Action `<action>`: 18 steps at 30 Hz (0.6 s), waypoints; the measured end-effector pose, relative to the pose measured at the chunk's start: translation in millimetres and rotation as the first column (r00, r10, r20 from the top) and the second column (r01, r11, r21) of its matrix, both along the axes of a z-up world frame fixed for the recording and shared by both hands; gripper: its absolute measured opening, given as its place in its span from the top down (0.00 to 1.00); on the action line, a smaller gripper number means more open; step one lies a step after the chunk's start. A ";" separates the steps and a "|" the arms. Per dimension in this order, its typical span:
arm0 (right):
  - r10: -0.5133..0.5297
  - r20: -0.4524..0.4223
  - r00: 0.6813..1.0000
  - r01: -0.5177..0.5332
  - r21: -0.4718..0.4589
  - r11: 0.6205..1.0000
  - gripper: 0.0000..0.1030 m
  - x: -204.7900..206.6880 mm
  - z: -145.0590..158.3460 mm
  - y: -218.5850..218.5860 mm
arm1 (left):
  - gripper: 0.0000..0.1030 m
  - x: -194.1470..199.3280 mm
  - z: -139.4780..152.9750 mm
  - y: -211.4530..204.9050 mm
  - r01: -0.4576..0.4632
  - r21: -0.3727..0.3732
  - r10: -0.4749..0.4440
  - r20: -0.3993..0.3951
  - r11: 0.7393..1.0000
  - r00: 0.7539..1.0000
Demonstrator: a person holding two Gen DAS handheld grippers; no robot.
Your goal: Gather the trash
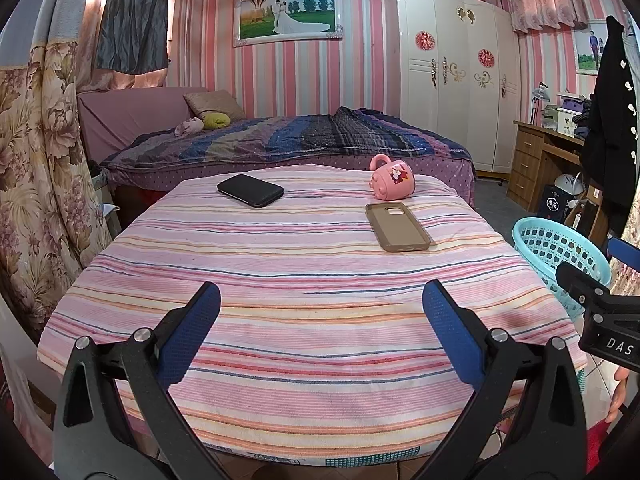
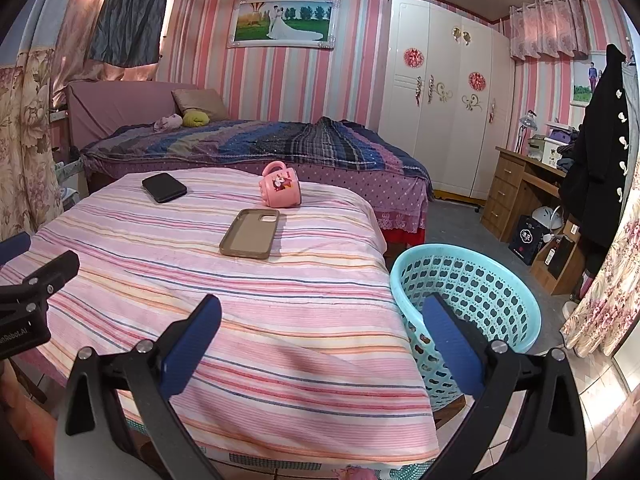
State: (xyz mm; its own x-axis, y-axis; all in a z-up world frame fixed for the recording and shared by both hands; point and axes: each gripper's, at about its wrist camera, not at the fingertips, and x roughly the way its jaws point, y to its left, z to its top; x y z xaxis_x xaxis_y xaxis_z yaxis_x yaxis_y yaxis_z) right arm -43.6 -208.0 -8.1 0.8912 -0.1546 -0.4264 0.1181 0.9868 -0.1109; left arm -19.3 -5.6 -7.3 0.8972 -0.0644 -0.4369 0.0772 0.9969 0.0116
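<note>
A table under a pink striped cloth [image 1: 280,280] [image 2: 240,300] carries a pink mug lying on its side [image 1: 392,182] [image 2: 280,186], a tan phone case lying inside-up [image 1: 396,226] [image 2: 251,233] and a black phone-sized case [image 1: 250,191] [image 2: 164,187]. A teal plastic basket [image 1: 560,248] [image 2: 468,296] stands on the floor at the table's right. My left gripper [image 1: 320,304] is open and empty above the table's near edge. My right gripper [image 2: 322,316] is open and empty over the table's near right corner, beside the basket.
A bed with a striped blanket [image 1: 280,140] lies behind the table. A white wardrobe [image 1: 452,72] and a wooden desk [image 1: 536,160] stand at the right, with a black coat [image 2: 600,152] hanging. Floral curtains [image 1: 36,160] hang at the left.
</note>
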 end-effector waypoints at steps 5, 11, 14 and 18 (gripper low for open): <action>0.000 -0.001 1.000 0.000 -0.002 1.000 0.05 -0.1 0.1 -0.1 | 0.05 -0.2 0.2 -0.6 0.000 -0.001 0.000 0.000 1.000 1.000; -0.002 -0.001 1.000 0.002 0.001 1.000 0.05 -0.4 0.1 -0.4 | 0.05 -0.3 0.0 -0.8 0.000 0.000 0.000 0.000 1.000 1.000; 0.000 -0.001 1.000 0.000 0.000 1.000 0.05 0.0 0.2 -0.2 | 0.05 -0.4 0.1 -0.9 0.000 -0.001 0.000 0.001 1.000 1.000; 0.000 0.000 1.000 0.000 0.000 1.000 0.05 0.1 0.5 -0.3 | 0.05 -0.4 0.0 -1.1 0.000 0.000 0.000 0.000 1.000 1.000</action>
